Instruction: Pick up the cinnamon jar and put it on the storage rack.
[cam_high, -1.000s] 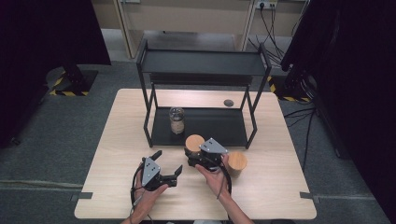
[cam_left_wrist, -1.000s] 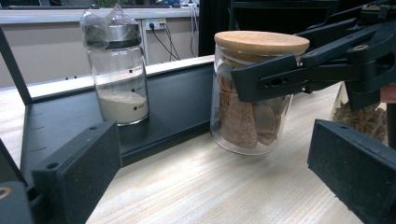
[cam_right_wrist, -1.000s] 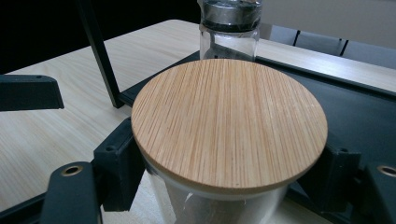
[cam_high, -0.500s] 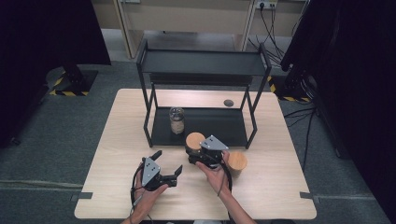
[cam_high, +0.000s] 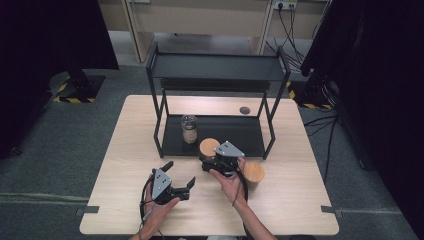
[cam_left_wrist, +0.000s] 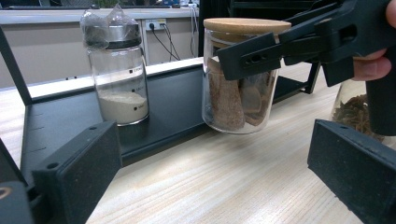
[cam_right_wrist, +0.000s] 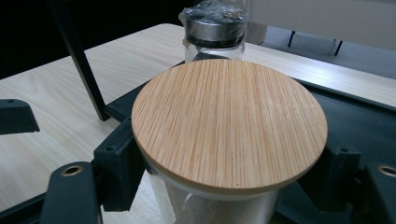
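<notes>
Jar (cam_right_wrist: 229, 140) sits clamped inside right tool (cam_high: 212, 162).

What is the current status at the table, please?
Right hand-held gripper shut on bamboo-lidded jar, beside shelf tray. Left hand-held gripper open, empty. Shaker bottle on tray nearby.

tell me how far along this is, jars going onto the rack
Done: the shaker jar stands on the rack's bottom shelf. In hand: the right tool is shut on a wooden-lidded jar at the shelf's front edge. Left: another lidded jar stands on the table; the left tool is open.
</notes>
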